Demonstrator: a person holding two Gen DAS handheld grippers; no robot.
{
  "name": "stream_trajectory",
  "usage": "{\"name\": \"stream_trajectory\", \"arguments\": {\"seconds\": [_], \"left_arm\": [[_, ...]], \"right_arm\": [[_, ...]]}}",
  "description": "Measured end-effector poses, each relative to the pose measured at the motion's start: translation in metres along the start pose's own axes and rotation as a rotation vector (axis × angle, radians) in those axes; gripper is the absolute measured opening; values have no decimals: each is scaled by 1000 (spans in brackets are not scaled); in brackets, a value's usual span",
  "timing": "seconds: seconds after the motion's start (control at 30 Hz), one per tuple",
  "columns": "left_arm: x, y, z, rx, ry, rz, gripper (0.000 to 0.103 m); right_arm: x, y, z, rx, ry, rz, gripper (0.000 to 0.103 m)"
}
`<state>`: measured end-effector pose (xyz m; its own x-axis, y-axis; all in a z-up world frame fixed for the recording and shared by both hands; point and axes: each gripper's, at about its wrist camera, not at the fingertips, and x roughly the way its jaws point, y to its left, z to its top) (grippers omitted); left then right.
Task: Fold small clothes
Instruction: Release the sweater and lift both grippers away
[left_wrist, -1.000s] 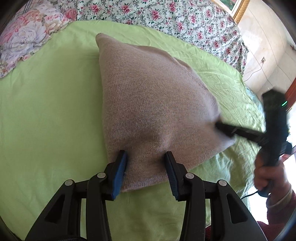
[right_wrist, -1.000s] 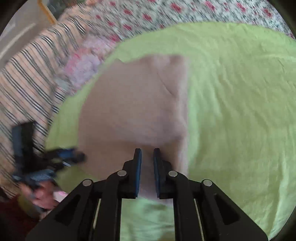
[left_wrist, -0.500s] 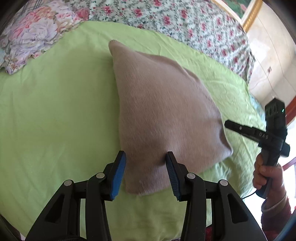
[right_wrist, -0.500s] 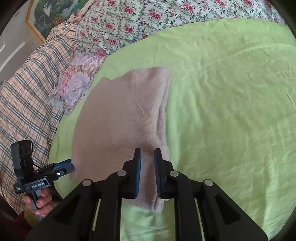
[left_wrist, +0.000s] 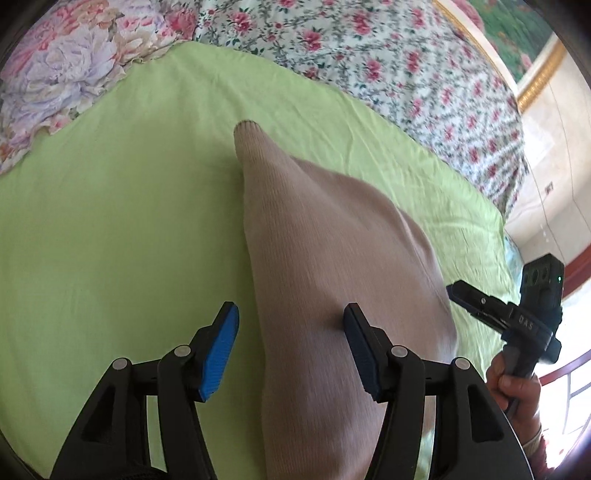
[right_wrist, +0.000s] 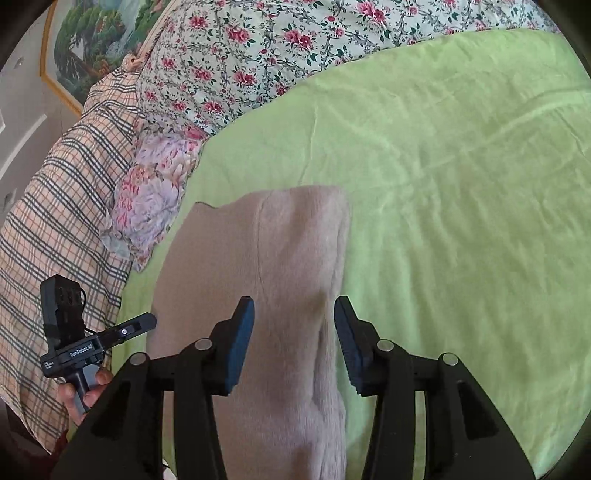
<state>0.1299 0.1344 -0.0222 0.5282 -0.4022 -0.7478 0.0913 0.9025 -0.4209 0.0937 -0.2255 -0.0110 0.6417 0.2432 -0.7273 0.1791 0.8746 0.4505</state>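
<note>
A beige knitted garment lies folded on the green bed sheet, running from the centre of the left wrist view down to its lower edge. In the right wrist view the same garment occupies the lower centre, one thicker folded band along its right side.

The left hand-held gripper stands wide open above the garment's near end. Its blue-padded fingers straddle the cloth edge and grip nothing. The left one sits over bare sheet, the right one over the knit.

The right hand-held gripper is likewise wide open and holds nothing, with the folded band showing between its two fingers. It also appears at the right edge of the left wrist view, just beside the garment's right border, gripped by a hand.

A floral quilt fills the top of the frame. A plaid cloth and a flowered pillow sit at the left.
</note>
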Motion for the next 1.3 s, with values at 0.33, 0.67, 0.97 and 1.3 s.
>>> {"name": "stream_trajectory", "arguments": {"seconds": [0.33,0.67,0.97,1.3], "left_arm": [[51,0,44,5,2,77,45],[41,-15,32,74,-22,158,45],[-17,-23,-30,97,-46,155,45],[-45,-27,-101,125,3,143,47]], "right_arm": [[41,-8,26,-7,46,-57,15],[20,-13,21,43,12,-56,17],[-31,17,-19,-16,-17,-18,17],[-62,43,-74,-92,-9,-18,34]]}}
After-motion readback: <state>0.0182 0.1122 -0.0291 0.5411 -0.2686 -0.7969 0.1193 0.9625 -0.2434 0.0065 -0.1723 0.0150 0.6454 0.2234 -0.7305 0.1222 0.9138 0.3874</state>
